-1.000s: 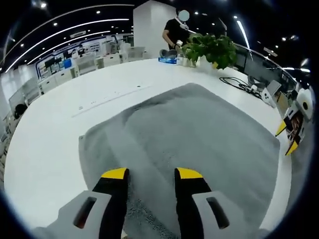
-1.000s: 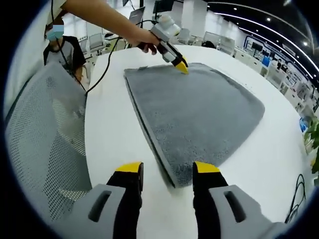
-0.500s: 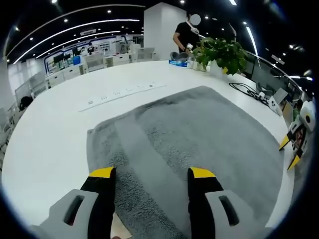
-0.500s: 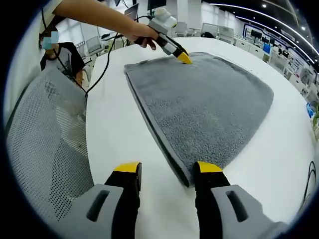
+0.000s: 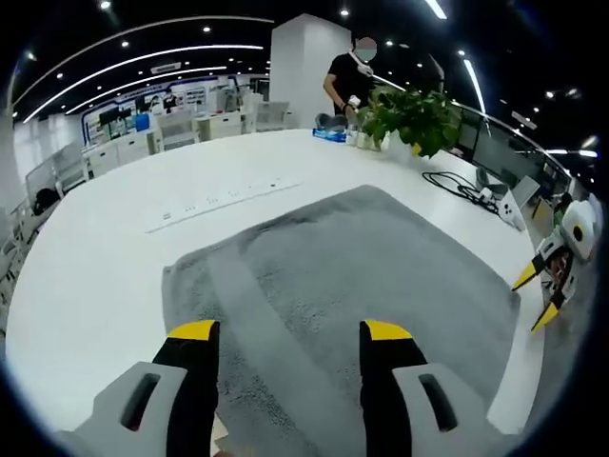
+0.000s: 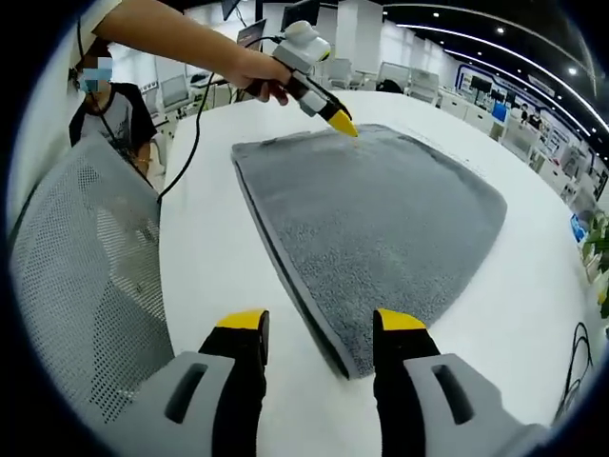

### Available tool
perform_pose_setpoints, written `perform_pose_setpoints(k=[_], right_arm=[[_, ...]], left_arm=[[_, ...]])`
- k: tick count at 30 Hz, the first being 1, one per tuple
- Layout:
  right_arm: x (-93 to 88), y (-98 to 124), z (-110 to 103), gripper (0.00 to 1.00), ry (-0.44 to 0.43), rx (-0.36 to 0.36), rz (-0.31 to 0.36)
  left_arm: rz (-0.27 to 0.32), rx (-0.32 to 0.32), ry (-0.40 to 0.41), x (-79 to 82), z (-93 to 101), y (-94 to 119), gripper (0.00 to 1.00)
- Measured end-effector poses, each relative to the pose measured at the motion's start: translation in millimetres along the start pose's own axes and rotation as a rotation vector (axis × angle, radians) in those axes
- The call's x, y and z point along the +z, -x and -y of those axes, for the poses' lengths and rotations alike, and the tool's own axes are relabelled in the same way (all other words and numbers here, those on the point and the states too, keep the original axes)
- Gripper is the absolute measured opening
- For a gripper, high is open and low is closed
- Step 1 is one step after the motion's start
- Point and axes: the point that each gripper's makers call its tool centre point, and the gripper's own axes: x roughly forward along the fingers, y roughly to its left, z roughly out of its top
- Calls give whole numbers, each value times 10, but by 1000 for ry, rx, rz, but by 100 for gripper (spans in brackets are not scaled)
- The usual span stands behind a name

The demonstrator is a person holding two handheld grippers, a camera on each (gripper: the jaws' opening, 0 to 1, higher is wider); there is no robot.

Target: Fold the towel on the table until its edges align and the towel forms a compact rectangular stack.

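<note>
A grey towel (image 5: 362, 267) lies spread flat on the white table (image 5: 105, 257). In the left gripper view my left gripper (image 5: 290, 333) hangs open over the towel's near edge, nothing between its yellow-tipped fingers. My right gripper (image 5: 540, 290) shows at the right edge, by the towel's other near corner. In the right gripper view the towel (image 6: 381, 209) stretches away, its dark-hemmed near corner lying between the jaws of my open right gripper (image 6: 322, 322). A hand holds the left gripper (image 6: 343, 124) just above the far corner.
A potted plant (image 5: 409, 105), a blue box (image 5: 328, 135) and a standing person (image 5: 347, 76) are at the table's far side. Black cables (image 5: 457, 181) run along the right. A mesh chair (image 6: 86, 276) stands off the table edge, a seated person (image 6: 105, 95) behind it.
My left gripper's jaws have spread wider than a second ago, and its tip has lifted slightly off the towel's corner. The right gripper stays open at its corner.
</note>
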Motion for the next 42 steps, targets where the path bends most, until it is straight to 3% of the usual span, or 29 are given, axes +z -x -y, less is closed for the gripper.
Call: perform_pose_setpoints(k=[12,21,29,42], right_arm=[[247,248,336,45,-5,-89,59],[485,455,635,47,-82,-150,137],[647,575,800,47,-111,-143,173],[711,674,1133,49,-190,-127,246]], left_arm=[[41,-35,-100,315,158,187,62],[60,-53,-137,418,323,357,63],[81,-43,-169,482,516,509,63],[63,-14,-174,511,857,608,63]])
